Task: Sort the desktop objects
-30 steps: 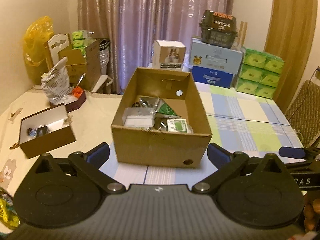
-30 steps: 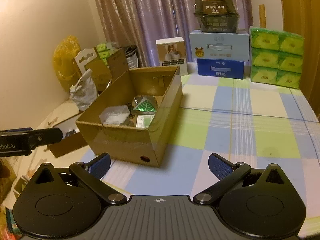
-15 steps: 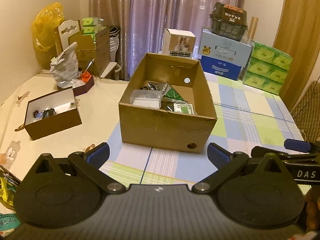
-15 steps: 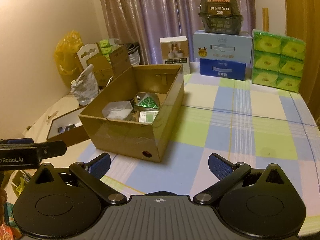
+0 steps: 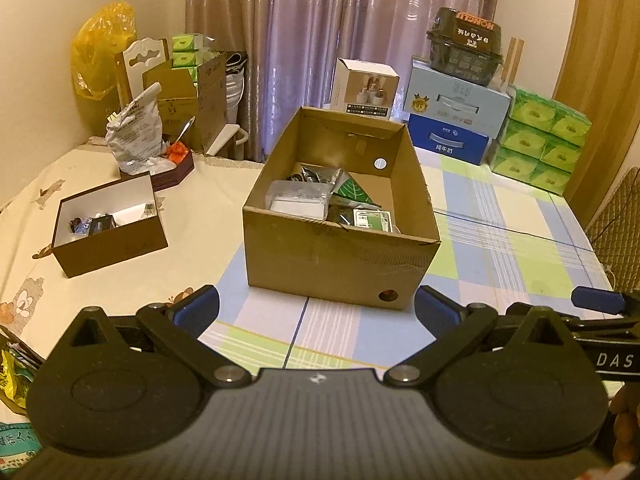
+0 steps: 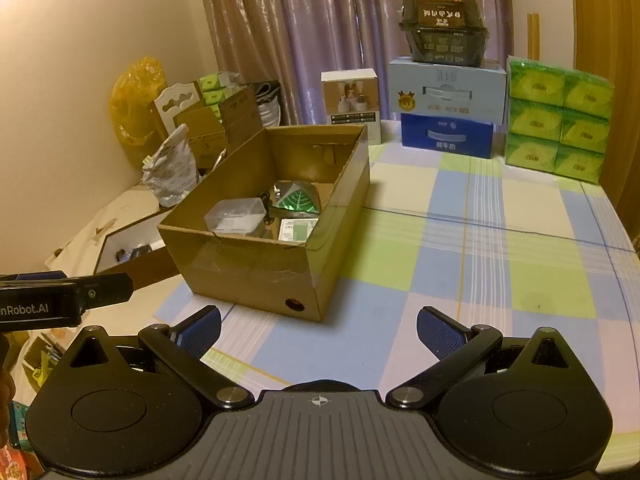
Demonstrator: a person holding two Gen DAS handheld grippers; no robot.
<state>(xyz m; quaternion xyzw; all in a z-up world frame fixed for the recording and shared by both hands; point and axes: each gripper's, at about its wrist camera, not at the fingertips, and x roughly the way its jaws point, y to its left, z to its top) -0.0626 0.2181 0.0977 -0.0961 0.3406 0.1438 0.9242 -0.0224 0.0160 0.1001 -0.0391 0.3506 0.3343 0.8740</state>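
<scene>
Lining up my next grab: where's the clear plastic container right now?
In both wrist views the clear plastic container sits inside the cardboard box, at its front-left, beside the green leaf-print packet.

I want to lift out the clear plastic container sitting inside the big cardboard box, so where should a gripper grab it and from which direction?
Probably from straight above: the clear plastic container lies flat in the brown cardboard box, whose upright walls block any sideways approach. Close the fingers across its two long sides, since its top looks too broad and flat to pinch. The open left gripper, which faces the box, looks better placed.
</scene>
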